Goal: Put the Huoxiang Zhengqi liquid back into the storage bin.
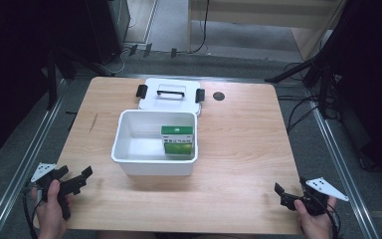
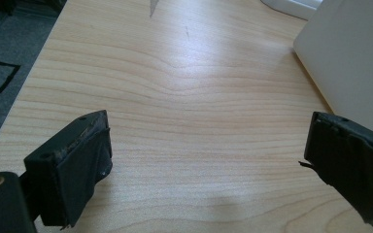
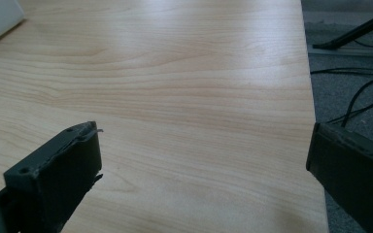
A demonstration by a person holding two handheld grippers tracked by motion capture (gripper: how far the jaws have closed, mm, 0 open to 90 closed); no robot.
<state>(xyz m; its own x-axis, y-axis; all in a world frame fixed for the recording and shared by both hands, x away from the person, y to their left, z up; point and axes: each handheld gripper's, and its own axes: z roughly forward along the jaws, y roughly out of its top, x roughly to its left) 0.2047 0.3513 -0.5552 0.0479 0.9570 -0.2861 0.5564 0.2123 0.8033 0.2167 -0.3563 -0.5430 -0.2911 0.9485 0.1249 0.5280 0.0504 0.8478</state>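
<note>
I've got my left gripper (image 1: 74, 179) at the tabletop's near left corner and right gripper (image 1: 287, 194) at the near right, jaws wide, both empty. The open white plastic bin (image 1: 154, 162) sits mid-tabletop, green-and-white carton (image 1: 177, 139) inside. Best to approach high, clearing the rim.

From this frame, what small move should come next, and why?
Probably the left gripper reaching toward the lid. The bin is open with a green box already inside, the lid lies behind it, and both grippers, right included, are open and empty.
</note>
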